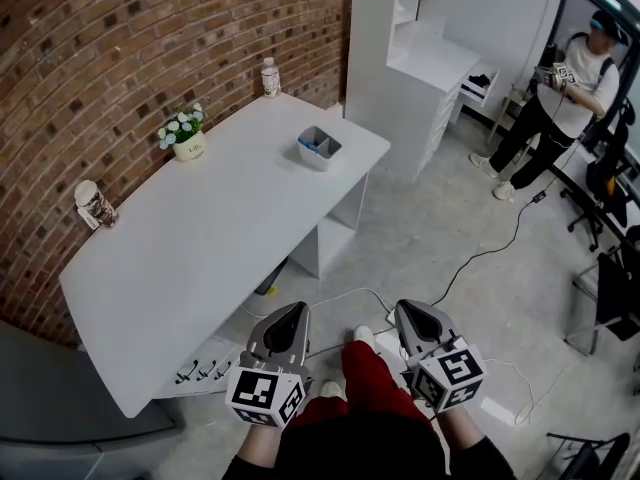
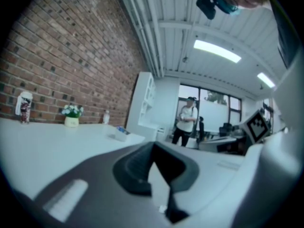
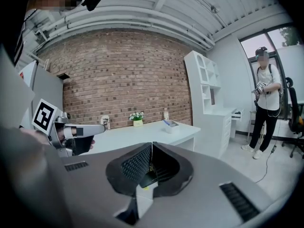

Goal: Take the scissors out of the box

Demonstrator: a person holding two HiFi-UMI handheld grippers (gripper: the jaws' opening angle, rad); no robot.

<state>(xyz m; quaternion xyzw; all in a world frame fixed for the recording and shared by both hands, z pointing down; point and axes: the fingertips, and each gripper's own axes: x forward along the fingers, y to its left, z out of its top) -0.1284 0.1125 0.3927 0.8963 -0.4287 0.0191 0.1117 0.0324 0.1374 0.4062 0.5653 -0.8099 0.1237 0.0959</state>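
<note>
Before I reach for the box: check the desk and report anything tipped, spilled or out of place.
Nothing stands out. On the white desk the box, flower pot, bottle and cup all stand upright, with no spill visible. The only untidy thing is a cable trailing across the floor.

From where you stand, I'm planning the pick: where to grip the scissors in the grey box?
Probably the blue end of the scissors showing in the open-topped grey box, from straight above: its walls block the sides. Their exact pose is too small to tell.
</note>
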